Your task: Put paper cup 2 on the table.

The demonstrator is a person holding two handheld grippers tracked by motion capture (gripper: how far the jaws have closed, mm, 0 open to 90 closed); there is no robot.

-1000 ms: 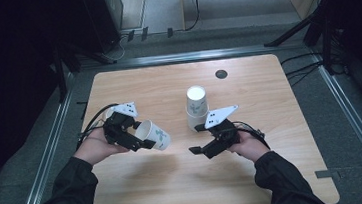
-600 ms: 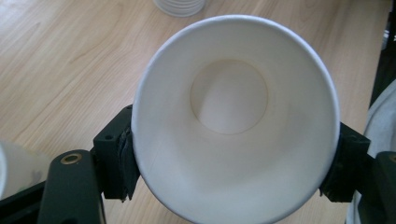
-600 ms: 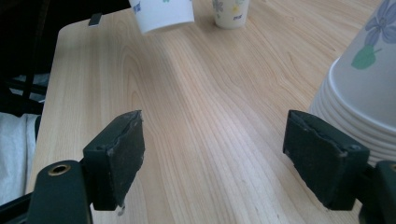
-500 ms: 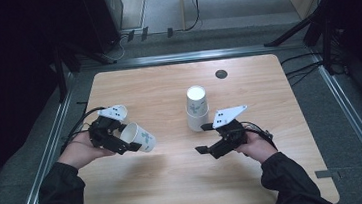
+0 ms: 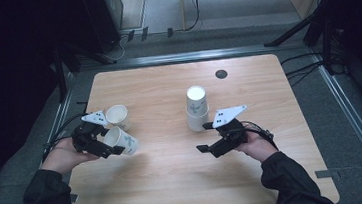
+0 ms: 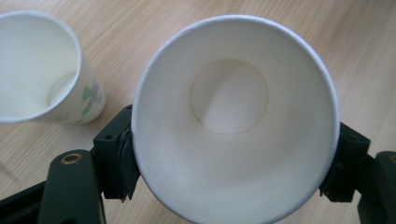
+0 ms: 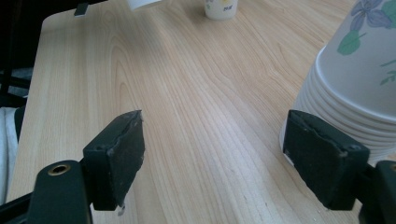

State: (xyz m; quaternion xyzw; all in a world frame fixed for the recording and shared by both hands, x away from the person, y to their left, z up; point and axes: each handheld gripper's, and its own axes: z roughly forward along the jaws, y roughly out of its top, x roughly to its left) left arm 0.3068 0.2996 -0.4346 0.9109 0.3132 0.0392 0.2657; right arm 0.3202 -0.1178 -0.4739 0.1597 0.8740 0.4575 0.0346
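The wooden counter (image 5: 176,183) carries a stack of upturned paper cups (image 5: 197,109) near its middle. Just beside the stack, the right gripper (image 5: 204,149) hovers with its jaws wide apart and empty, probably ready to steady it. At the left edge, the left gripper (image 5: 116,149) clamps a single paper cup (image 5: 120,140) on its side, mouth towards the hand, just beside an upright cup (image 5: 117,116), likely to be set down there. The cups carry a floral print; no writing is legible.

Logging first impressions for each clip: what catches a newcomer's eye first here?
The white paper cup clamped sideways in the left hand-held gripper, mouth facing its camera, at the table's left. Beside it stands an upright cup; mid-table rises an upside-down cup stack, next to the open right hand-held gripper.
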